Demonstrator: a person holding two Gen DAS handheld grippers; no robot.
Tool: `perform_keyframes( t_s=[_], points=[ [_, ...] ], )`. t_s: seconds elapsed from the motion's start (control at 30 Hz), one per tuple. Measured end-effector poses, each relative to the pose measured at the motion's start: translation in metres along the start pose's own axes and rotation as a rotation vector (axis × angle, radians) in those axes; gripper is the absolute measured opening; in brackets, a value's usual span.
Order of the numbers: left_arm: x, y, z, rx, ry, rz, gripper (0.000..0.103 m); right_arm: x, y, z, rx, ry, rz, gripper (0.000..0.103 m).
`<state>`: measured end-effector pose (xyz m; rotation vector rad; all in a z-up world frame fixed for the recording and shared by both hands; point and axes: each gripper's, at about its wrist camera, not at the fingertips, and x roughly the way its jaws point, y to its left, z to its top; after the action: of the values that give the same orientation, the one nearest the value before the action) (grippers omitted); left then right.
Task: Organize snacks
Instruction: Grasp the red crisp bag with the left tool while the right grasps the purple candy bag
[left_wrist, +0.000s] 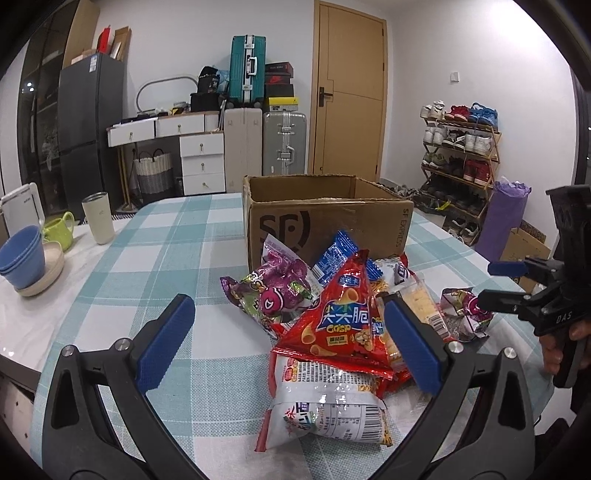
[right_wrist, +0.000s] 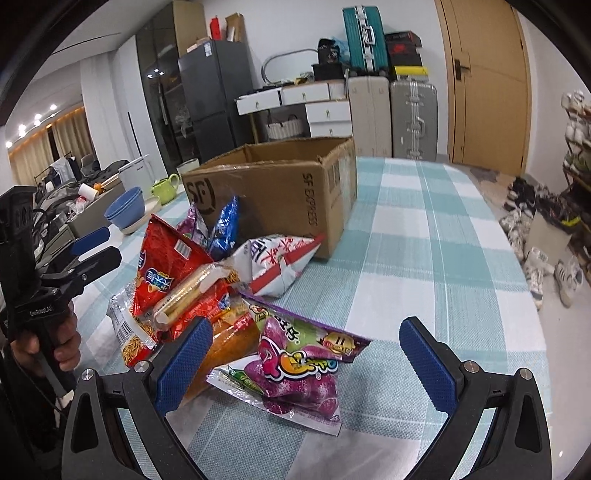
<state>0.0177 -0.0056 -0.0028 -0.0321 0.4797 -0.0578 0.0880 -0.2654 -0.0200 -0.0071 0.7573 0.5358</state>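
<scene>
A heap of foil snack packets lies on the surface covered by a teal-and-white checked cloth (left_wrist: 173, 236), just in front of the open brown cardboard box printed with "SF Express" (left_wrist: 325, 221), whose top flaps are gone or folded so its inside wall shows. In the left wrist view the left claw (left_wrist: 288, 339) stands released, its two blue ribbed pads spread wide and gripping nothing; the right-hand pad sits against the edge of the heap, at about 3 o'clock from the shiny red triangular crisp packet (left_wrist: 340, 321). Below that, at 6 o'clock, lies a silver-white packet with a barcode (left_wrist: 328, 410), and at 10 o'clock a purple packet with a pink cartoon face (left_wrist: 273, 291) leans by the box, with a blue foil packet (left_wrist: 336, 258) behind it. In the right wrist view the right claw (right_wrist: 306, 354) is likewise spread and empty, straddling a purple-and-green packet with cartoon lettering (right_wrist: 295, 365) that lies flat between its pads. A hand (right_wrist: 62, 347) grips the other tool's handle at 9 o'clock. Stacked blue bowls (left_wrist: 22, 254), a lime-green mug (left_wrist: 61, 229) and a cream tumbler (left_wrist: 98, 218) stand well apart at 9 o'clock.
</scene>
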Motion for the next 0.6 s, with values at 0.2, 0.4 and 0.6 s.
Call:
perform_keyframes(
  t_s=[0.2, 0.4, 0.6],
  points=[
    [0.020, -0.005, 0.002, 0.002, 0.073, -0.024, 0.102, 0.012, -0.005, -0.003, 0.036, 0.053, 0.013, 0.103],
    [0.047, -0.014, 0.005, 0.020, 0.135, -0.030, 0.101, 0.018, -0.008, -0.004, 0.051, 0.083, 0.020, 0.103],
    [0.066, -0.023, 0.008, 0.048, 0.174, -0.064, 0.086, 0.022, -0.011, -0.005, 0.072, 0.099, 0.014, 0.103]
  ],
)
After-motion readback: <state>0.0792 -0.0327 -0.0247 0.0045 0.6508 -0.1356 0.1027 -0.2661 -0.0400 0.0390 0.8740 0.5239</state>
